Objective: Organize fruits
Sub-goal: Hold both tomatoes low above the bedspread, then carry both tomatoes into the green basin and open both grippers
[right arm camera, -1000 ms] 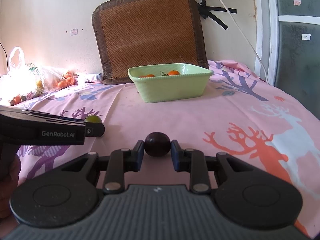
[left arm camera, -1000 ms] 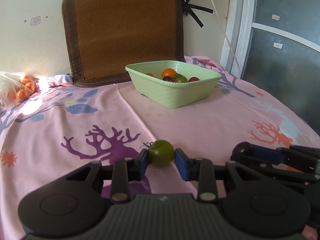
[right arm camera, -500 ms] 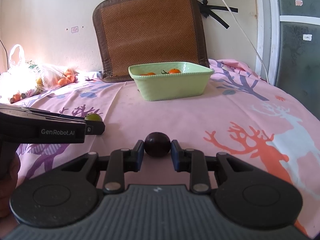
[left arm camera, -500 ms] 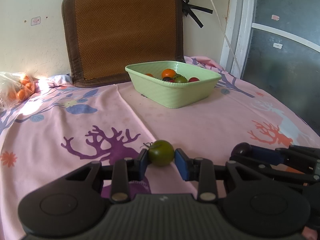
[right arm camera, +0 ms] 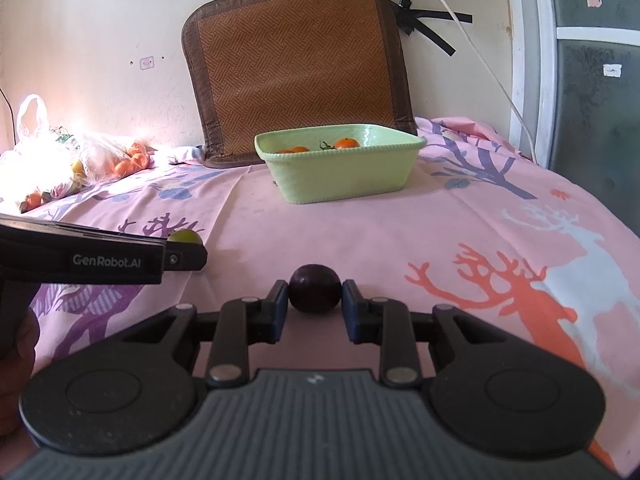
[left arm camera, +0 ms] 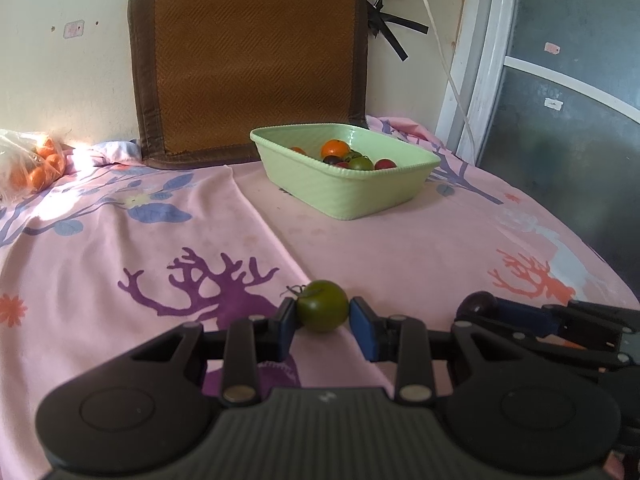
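Observation:
My left gripper [left arm camera: 322, 322] is shut on a green tomato [left arm camera: 322, 306] with a small stem, held low over the pink cloth. My right gripper [right arm camera: 315, 306] is shut on a dark purple plum [right arm camera: 315, 294]. A light green basket [left arm camera: 344, 192] stands at the far middle, in front of a brown mat, and holds several oranges, tomatoes and dark fruits. In the left wrist view the right gripper shows at the right with the plum [left arm camera: 476, 304]. In the right wrist view the left gripper shows at the left with the green tomato [right arm camera: 185, 236].
A pink patterned cloth [left arm camera: 400, 248] covers the table. A brown woven mat [left arm camera: 248, 60] leans on the wall behind the basket. A plastic bag of oranges [right arm camera: 60, 160] lies at the far left. A white cable [right arm camera: 480, 56] hangs by a glass door at the right.
Both grippers have risen and tilted slightly with their fruits still held; the basket appears a little lower and nearer in the right wrist view.

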